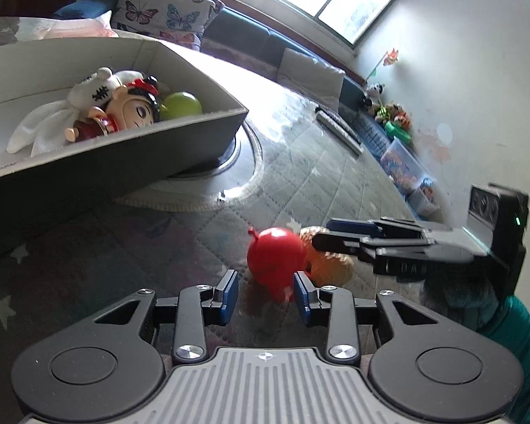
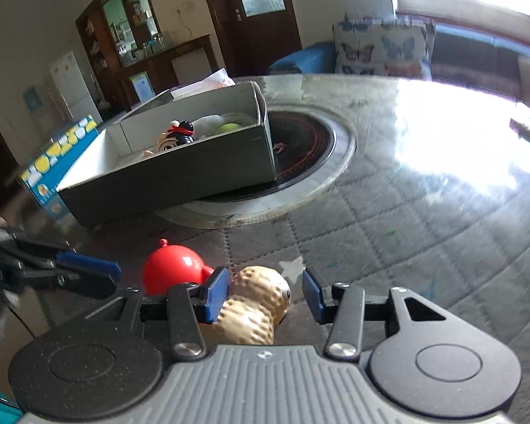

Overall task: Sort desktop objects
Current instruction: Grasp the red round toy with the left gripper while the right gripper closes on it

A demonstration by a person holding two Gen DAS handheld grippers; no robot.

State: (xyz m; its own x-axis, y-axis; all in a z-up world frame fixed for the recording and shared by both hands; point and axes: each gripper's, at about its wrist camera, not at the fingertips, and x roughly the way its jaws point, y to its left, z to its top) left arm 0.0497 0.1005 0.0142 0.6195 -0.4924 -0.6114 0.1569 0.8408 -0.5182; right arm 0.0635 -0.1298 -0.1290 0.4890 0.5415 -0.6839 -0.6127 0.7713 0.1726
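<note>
The red toy [image 2: 175, 272] is glossy, smooth plastic. Touching it at three o'clock, the peanut toy [image 2: 258, 304] has a dimpled, satin shell, probably plastic. The box [image 2: 180, 176] looks like matt grey cardboard. The worktop [image 2: 424, 212] carries quilted cloth under a glossy clear sheet. Each hand-held gripper [image 1: 265, 295] [image 2: 265, 295] has matt black arms, blue pads and shiny metal screws.
</note>
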